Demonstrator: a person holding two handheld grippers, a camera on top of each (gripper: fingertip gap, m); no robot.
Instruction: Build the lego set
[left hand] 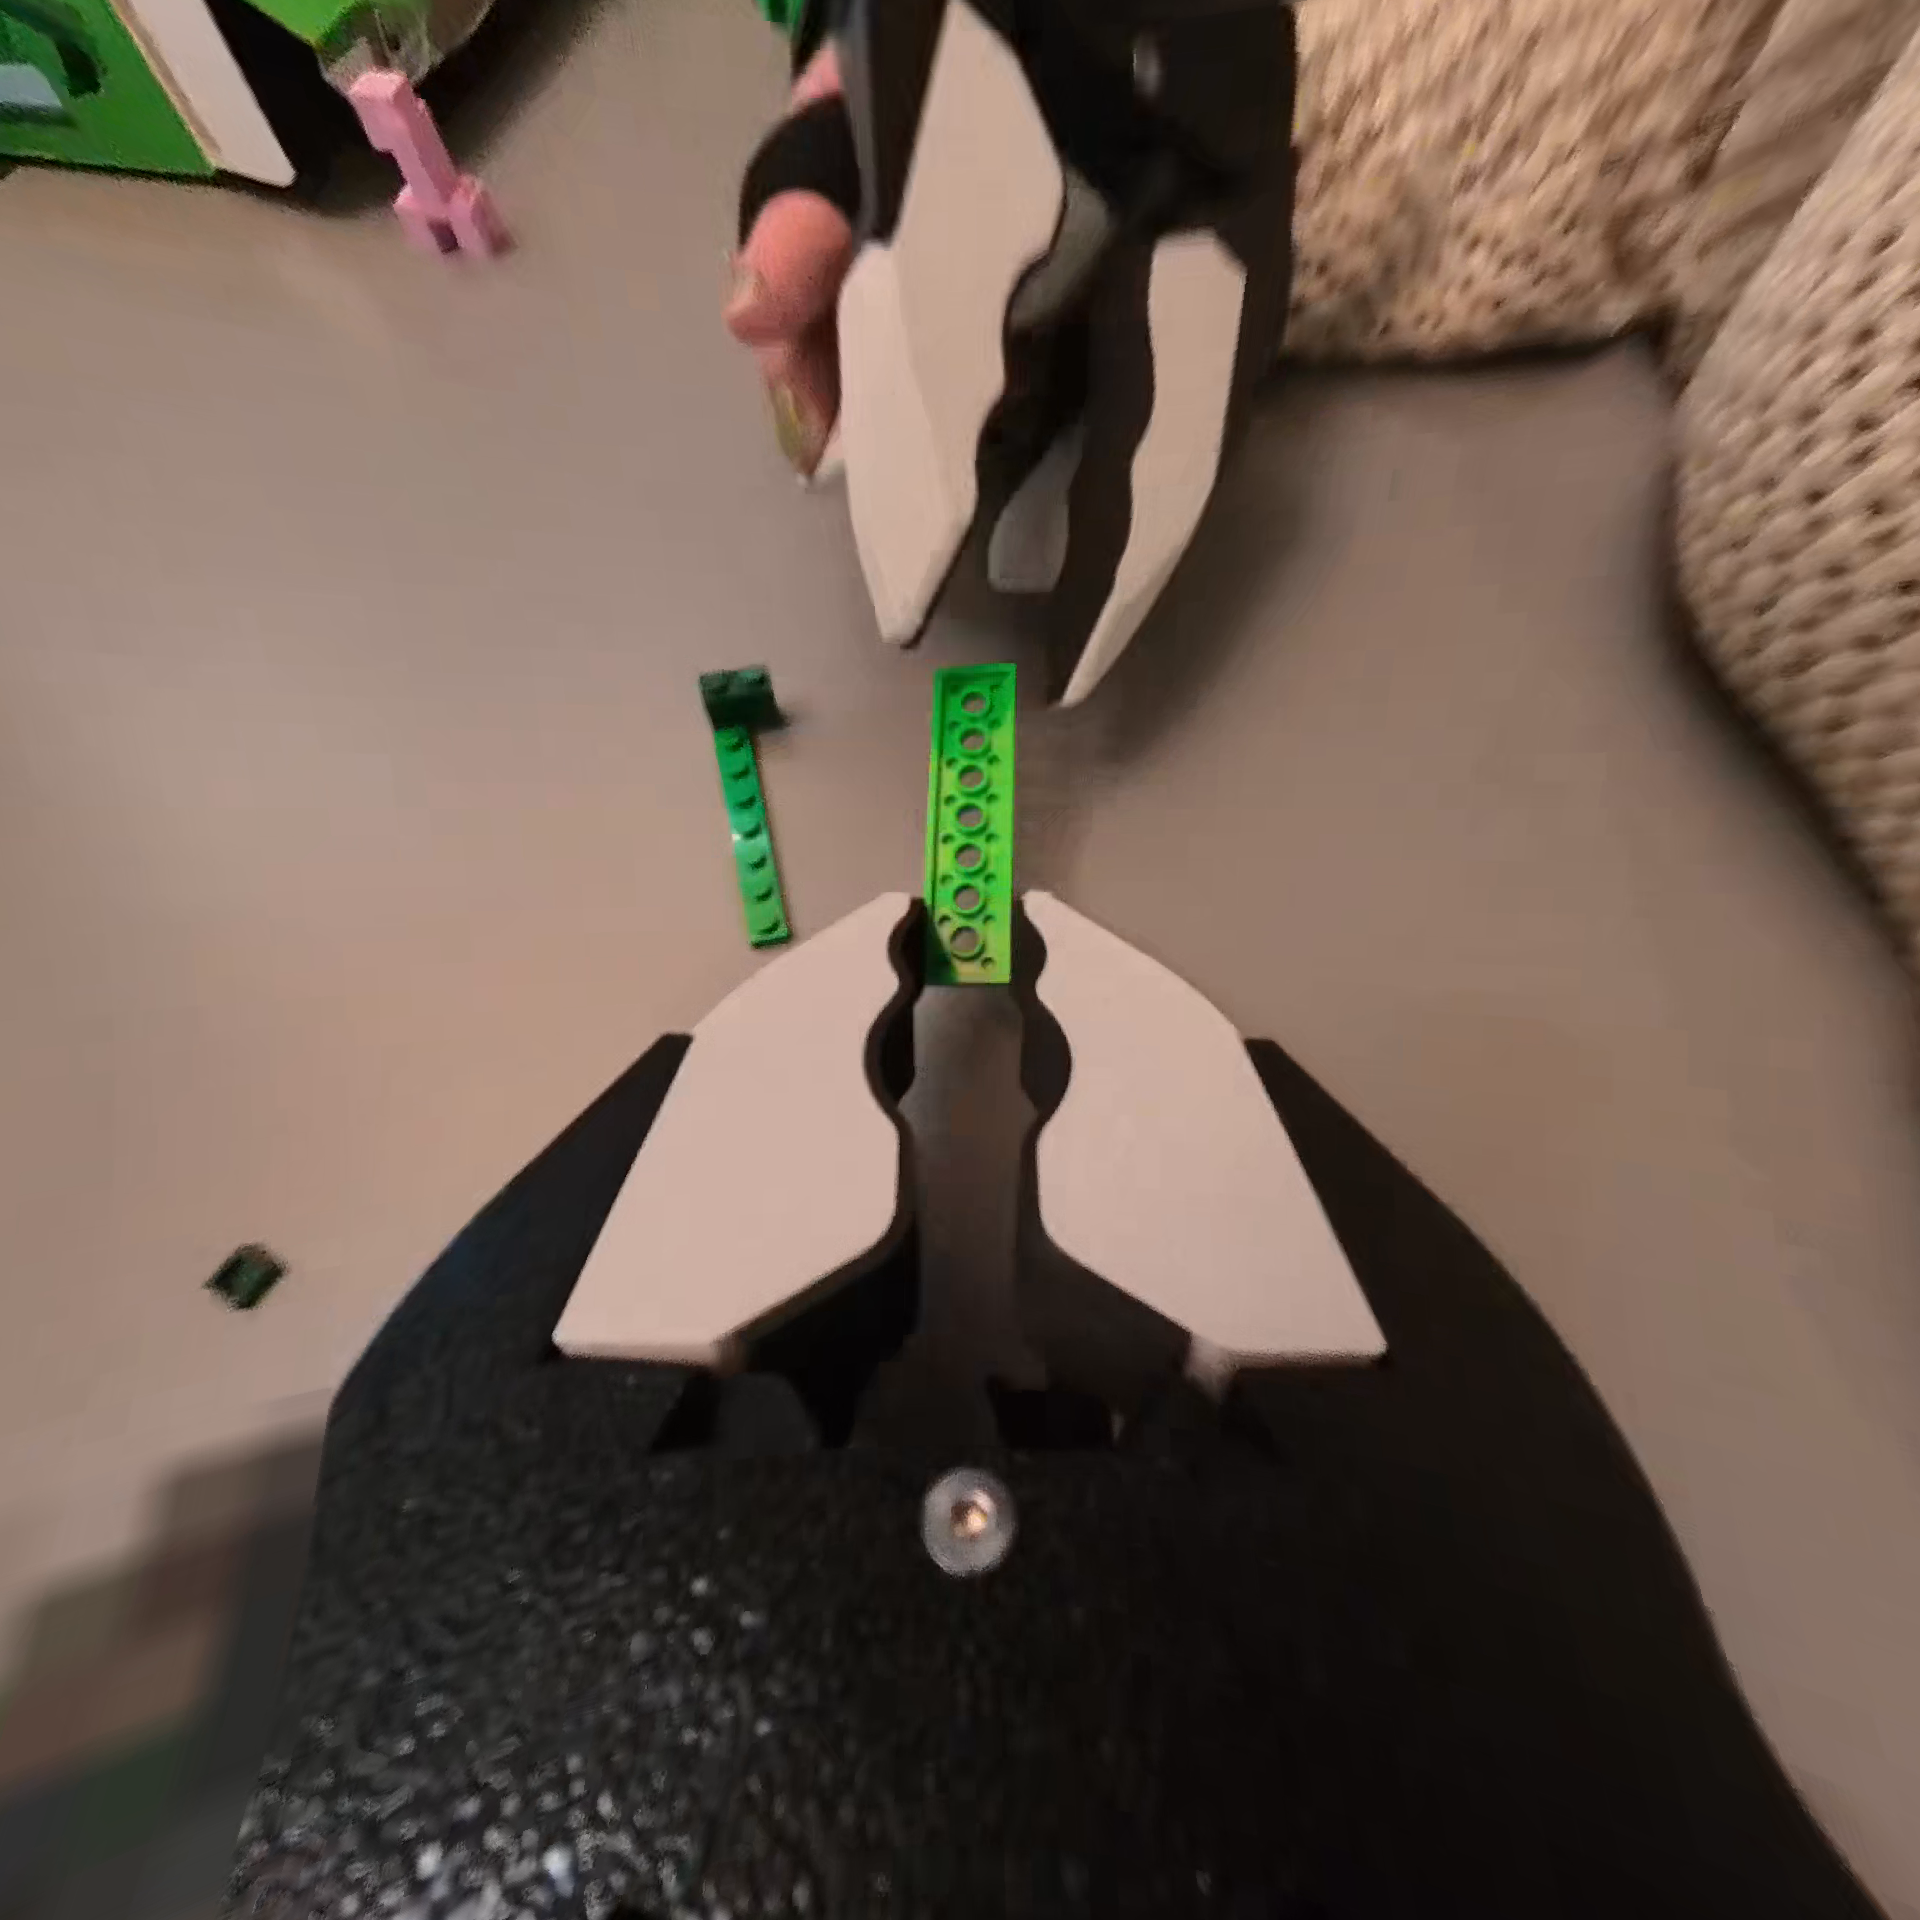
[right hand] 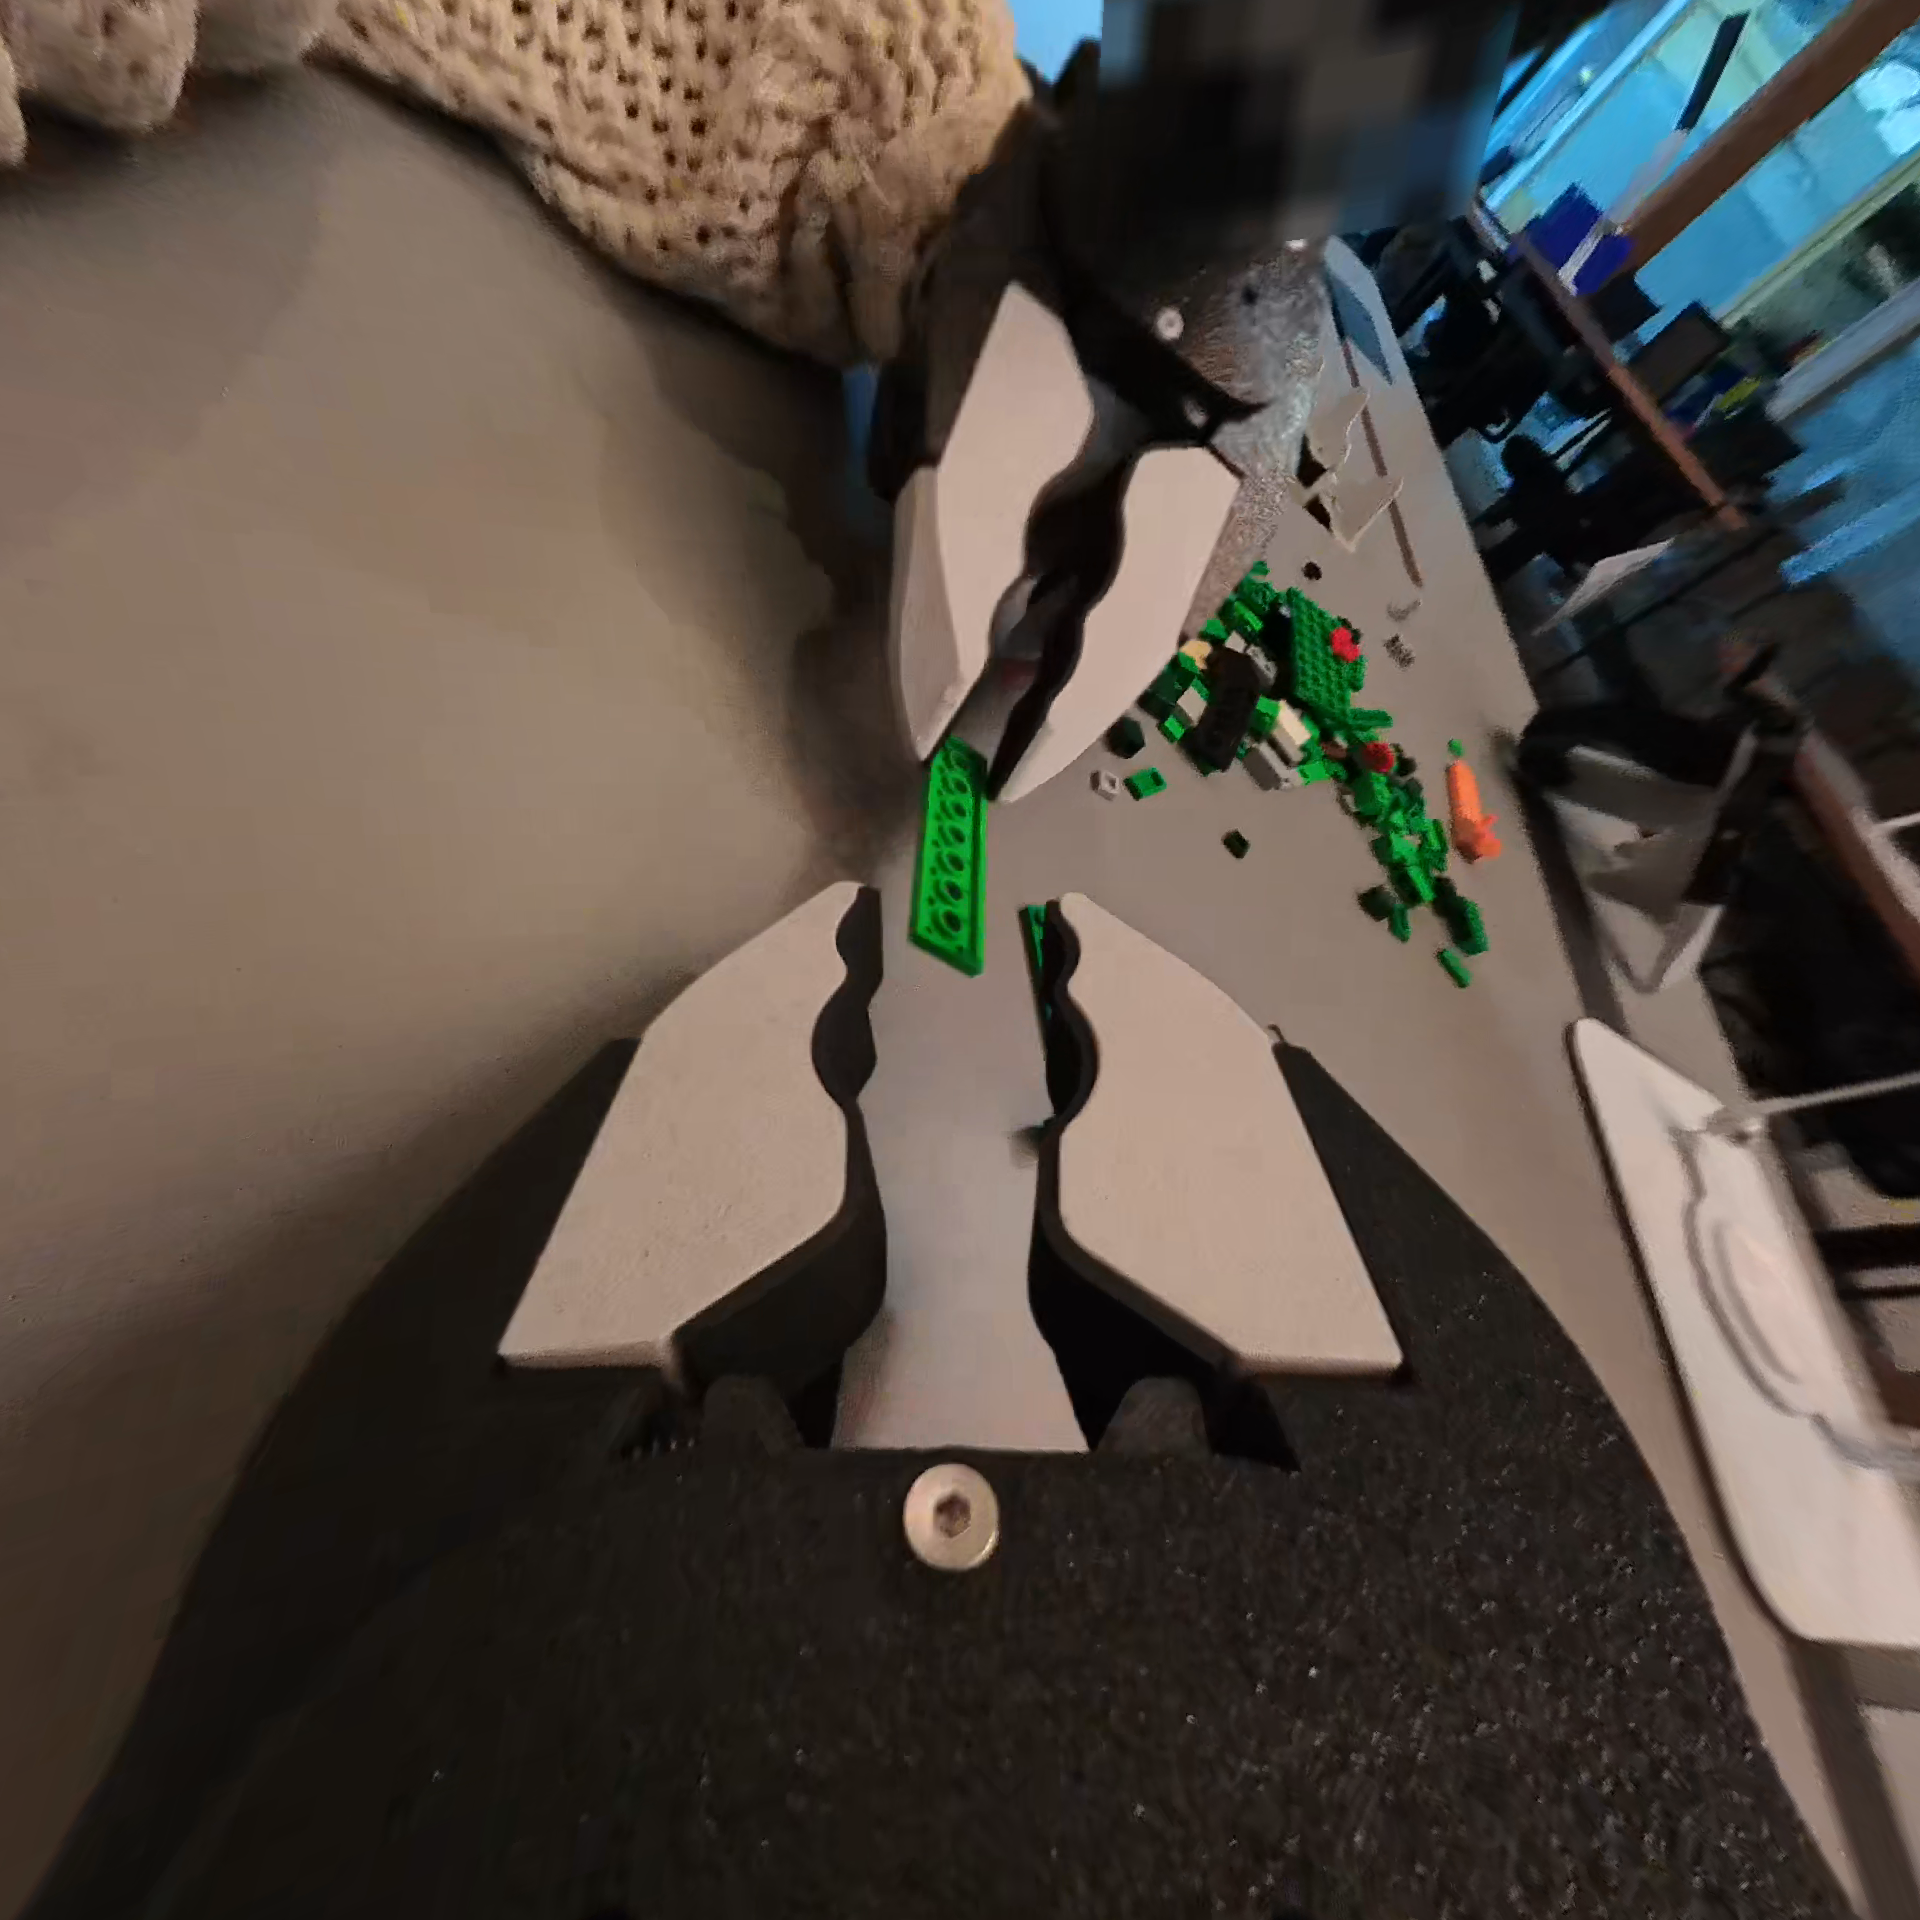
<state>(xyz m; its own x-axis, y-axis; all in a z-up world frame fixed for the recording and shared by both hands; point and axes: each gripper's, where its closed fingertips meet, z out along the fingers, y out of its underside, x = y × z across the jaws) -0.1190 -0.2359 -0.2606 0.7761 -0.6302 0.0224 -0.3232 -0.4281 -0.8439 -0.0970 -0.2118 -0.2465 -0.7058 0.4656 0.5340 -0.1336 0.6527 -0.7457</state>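
While the left gripper pinches the bright green plate at its 6 o'clock end, the right gripper waits spread at 12. Plate looks light, stiff, thin; grab its long edges.

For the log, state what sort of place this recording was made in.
Probably an office or lab workroom, not a home. A long grey table carries a heap of loose lego pieces, and beyond its edge stand dark office chairs and more desks beside glass partitions.
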